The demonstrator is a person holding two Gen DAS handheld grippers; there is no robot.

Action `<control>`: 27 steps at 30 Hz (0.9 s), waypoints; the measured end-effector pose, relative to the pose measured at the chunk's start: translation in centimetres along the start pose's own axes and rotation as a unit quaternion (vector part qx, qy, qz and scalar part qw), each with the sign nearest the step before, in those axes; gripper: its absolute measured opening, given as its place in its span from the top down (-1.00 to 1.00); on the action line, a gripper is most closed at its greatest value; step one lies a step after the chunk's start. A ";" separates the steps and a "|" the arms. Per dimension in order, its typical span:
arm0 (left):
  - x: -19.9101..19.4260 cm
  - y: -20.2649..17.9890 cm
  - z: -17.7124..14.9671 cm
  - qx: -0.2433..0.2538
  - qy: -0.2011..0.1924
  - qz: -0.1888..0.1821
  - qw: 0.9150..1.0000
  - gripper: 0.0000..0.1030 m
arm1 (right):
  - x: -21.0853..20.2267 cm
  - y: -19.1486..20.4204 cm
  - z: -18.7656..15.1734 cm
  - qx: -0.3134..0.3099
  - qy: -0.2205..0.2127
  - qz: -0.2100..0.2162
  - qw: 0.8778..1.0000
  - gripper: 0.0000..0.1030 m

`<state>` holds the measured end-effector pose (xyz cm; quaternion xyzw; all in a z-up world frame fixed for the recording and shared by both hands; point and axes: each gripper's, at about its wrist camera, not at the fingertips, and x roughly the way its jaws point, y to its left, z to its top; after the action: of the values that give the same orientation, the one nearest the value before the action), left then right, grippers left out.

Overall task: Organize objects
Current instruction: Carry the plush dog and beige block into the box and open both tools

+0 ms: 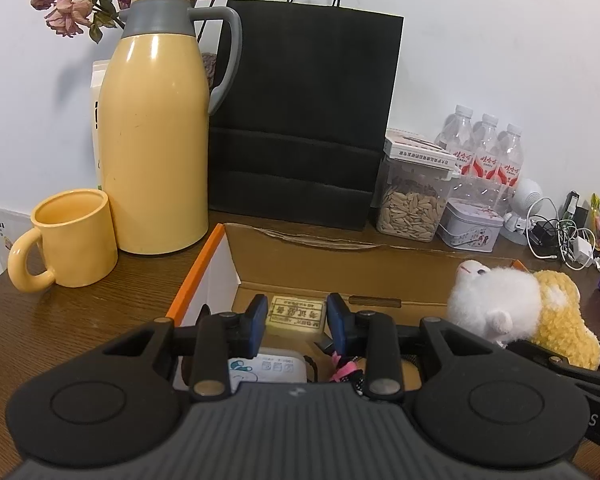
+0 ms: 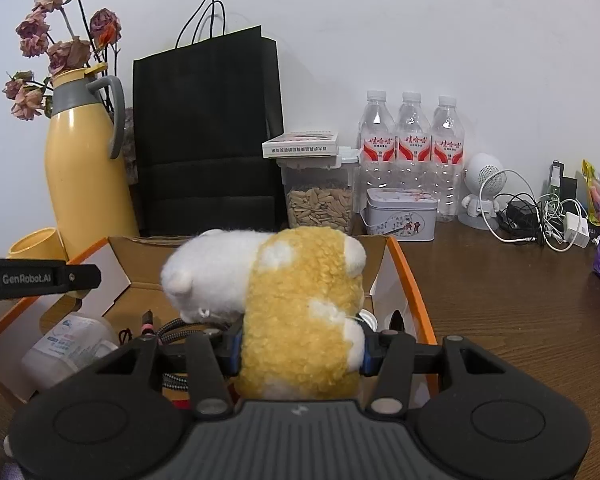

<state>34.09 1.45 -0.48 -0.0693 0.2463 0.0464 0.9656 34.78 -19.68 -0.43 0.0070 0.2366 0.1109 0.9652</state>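
An open cardboard box [image 1: 332, 256] with orange edges [image 2: 414, 288] sits on the wooden table. My right gripper [image 2: 300, 354] is shut on a yellow-and-white plush toy [image 2: 300, 304] and holds it over the box; the toy also shows in the left wrist view [image 1: 512, 304]. My left gripper [image 1: 298, 320] is open and empty above the box's left part. Inside the box lie a cream soap bar [image 1: 296, 314], a white plastic bottle [image 2: 66, 346], a braided cable [image 2: 180, 328] and a pink item [image 1: 344, 370].
A yellow thermos [image 1: 156, 128] and yellow mug [image 1: 70, 240] stand left of the box. Behind it are a black paper bag [image 1: 304, 120], a seed jar [image 2: 320, 196], a tin [image 2: 400, 214], three water bottles [image 2: 412, 148], a white speaker [image 2: 484, 188] and tangled cables [image 2: 540, 216].
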 end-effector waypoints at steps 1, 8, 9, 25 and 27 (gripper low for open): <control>0.0 0.0 0.0 0.000 0.000 0.000 1.000 0.36 | 0.0 0.0 0.0 0.000 0.000 0.000 1.000 0.06; 0.0 0.1 0.1 -0.003 0.002 0.009 1.000 0.15 | 0.1 0.0 0.0 0.001 0.004 0.000 1.000 0.06; 0.0 0.1 0.1 -0.003 0.000 0.010 1.000 -0.02 | 0.1 -0.1 0.0 0.000 0.005 0.000 1.000 0.06; -0.9 -0.1 0.5 -0.003 -0.019 0.028 0.999 -1.00 | -0.4 -0.2 0.1 0.009 0.001 0.007 1.000 -0.78; -1.2 -0.1 0.6 -0.004 -0.022 0.027 0.999 -1.00 | -0.6 -0.2 0.1 0.009 -0.001 0.008 1.000 -0.81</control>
<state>33.27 1.37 0.61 -0.0655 0.2261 0.0749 0.9690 34.33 -19.98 -0.03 0.0175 0.2364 0.1169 0.9644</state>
